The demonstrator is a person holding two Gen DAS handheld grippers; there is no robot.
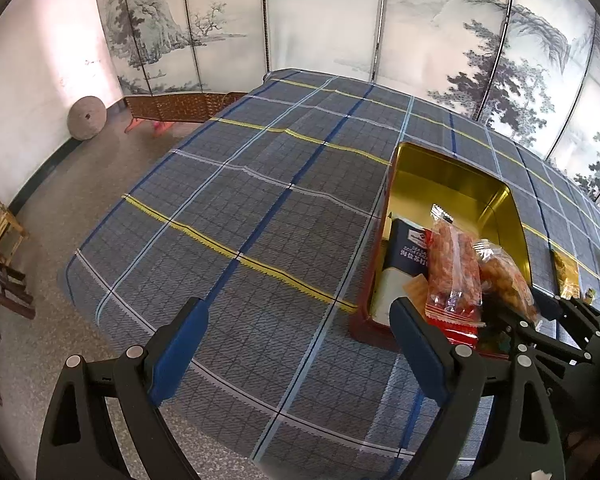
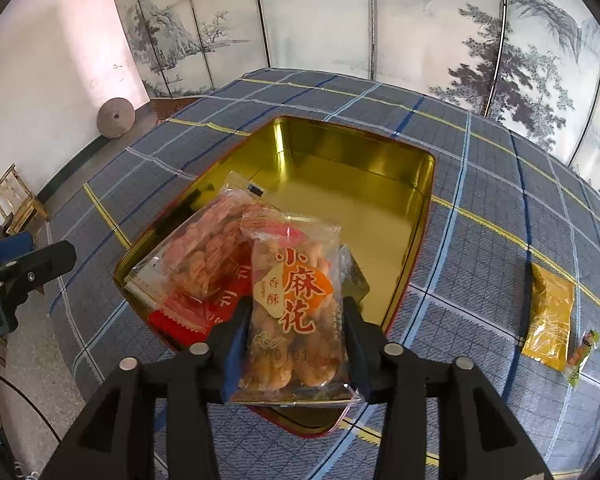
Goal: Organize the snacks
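A gold-lined tin box (image 2: 340, 168) (image 1: 440, 176) with red outer walls sits on the plaid cloth. My right gripper (image 2: 296, 344) is shut on a clear packet of fried dough twists (image 2: 292, 300) and holds it over the box's near end; this packet also shows in the left wrist view (image 1: 504, 276). A red-edged snack packet (image 2: 204, 256) (image 1: 454, 272) leans in the box, over a dark blue packet (image 1: 406, 248). My left gripper (image 1: 300, 344) is open and empty, to the left of the box.
A yellow snack packet (image 2: 550, 316) (image 1: 566, 276) and a small green sachet (image 2: 582, 356) lie on the plaid-covered table (image 1: 240, 200) right of the box. A folding screen (image 1: 320, 20) stands behind. A stone disc (image 1: 86, 118) leans on the wall; wooden chairs (image 1: 0, 228) stand at left.
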